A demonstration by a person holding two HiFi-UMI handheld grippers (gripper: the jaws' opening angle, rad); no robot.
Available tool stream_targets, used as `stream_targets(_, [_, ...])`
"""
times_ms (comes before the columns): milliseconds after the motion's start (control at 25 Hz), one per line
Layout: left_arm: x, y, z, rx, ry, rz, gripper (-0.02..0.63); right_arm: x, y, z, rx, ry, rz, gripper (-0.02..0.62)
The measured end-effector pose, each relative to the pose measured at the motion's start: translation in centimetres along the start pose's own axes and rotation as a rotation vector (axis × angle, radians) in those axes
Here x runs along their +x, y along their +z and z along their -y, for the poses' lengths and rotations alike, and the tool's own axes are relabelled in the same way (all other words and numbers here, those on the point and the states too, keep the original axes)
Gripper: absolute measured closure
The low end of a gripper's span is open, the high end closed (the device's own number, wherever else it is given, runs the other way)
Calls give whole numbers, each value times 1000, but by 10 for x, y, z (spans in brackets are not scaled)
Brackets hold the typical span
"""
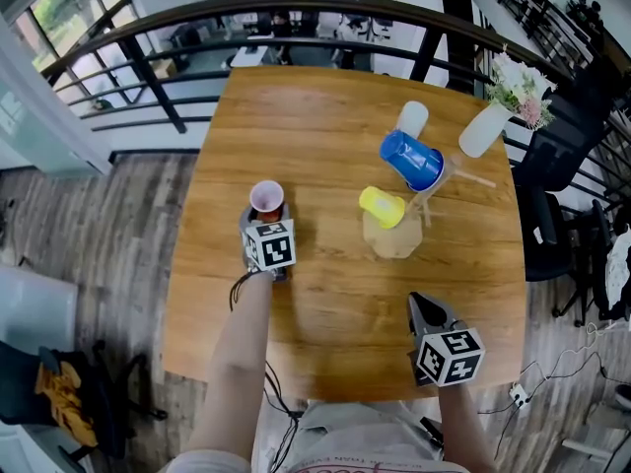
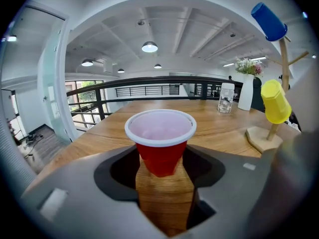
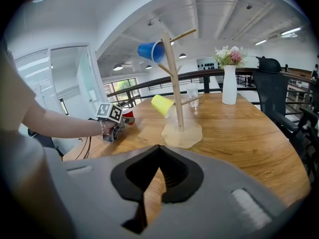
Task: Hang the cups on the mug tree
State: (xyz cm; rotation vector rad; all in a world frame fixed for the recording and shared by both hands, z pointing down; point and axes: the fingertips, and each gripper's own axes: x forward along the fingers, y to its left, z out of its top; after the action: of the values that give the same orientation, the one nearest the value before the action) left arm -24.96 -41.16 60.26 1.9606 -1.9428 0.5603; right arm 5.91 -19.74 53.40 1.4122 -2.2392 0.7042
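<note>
Red cup (image 2: 159, 141) stands upright on the wooden worktop (image 2: 219, 128), between the jaws of my left claw (image 2: 163, 162). They are half wide, just beside its sides, and do not grip it. My right claw (image 3: 159, 151) is empty, with its jaws closed together at the tips, above the near part of the worktop. Further away stands the mug tree (image 1: 426, 197), with a yellow cup (image 1: 382, 206) and a blue cup (image 1: 412, 159) hanging on it.

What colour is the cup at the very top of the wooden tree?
The top cup is blue, clearest in the head view.
</note>
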Motion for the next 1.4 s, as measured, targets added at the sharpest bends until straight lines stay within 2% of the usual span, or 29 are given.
stream_targets(280, [-24, 7, 12, 50, -48, 27, 324, -7, 11, -18, -9, 5, 47, 594])
stream_targets(760, [-74, 37, 31, 96, -74, 125, 325, -30, 21, -25, -5, 17, 135, 594])
stream_targets(1120, [-120, 47, 63, 156, -57, 180, 325, -55, 30, -15, -29, 68, 183, 594])
stream_targets(1400, [-163, 69, 95, 148, -46, 246, 325, -78, 35, 8, -30, 96, 216, 594])
